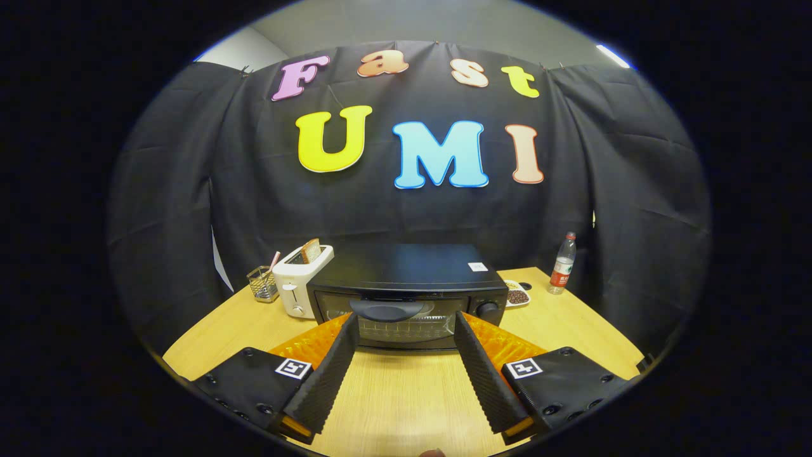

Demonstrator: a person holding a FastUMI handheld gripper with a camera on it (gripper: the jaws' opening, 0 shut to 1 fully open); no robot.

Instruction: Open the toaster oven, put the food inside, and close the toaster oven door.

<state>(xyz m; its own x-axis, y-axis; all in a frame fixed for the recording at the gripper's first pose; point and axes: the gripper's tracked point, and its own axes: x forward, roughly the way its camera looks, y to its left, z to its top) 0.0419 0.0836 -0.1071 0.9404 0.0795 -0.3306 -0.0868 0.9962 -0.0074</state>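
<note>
**Q:** At the middle of the table [406, 393], toward its far edge, what faces you?

**A:** Your toaster oven [406, 295] stands there, its door [406, 324] shut and upright, the curved handle [387, 310] across the door's top. A knob [487, 309] sits at the door's right.

**Q:** How does your gripper [403, 330] stand?

**A:** Its fingers [330, 374] are spread wide, pinching nothing, the tips just short of the door and flanking its glass below the handle.

**Q:** Where is the food?

**A:** Behind the oven's right corner you see a small dish [517, 296] of something dark; beside the left corner a white toaster [301, 279] holds a slice of bread [311, 250]. Which is meant, you cannot tell, nor whether anything lies behind the glass.

**Q:** Which step is in hand?

**A:** A shut door fits two stages: you are approaching to open it, or you have just closed it on the food. Judge by your own sequence. If opening, the handle calls for a grip from above and a downward swing, with room left on the near table for the door.

**Q:** Other items?

**A:** A wire holder [262, 284] at the far left; a bottle [562, 263] at the far right corner.
</note>
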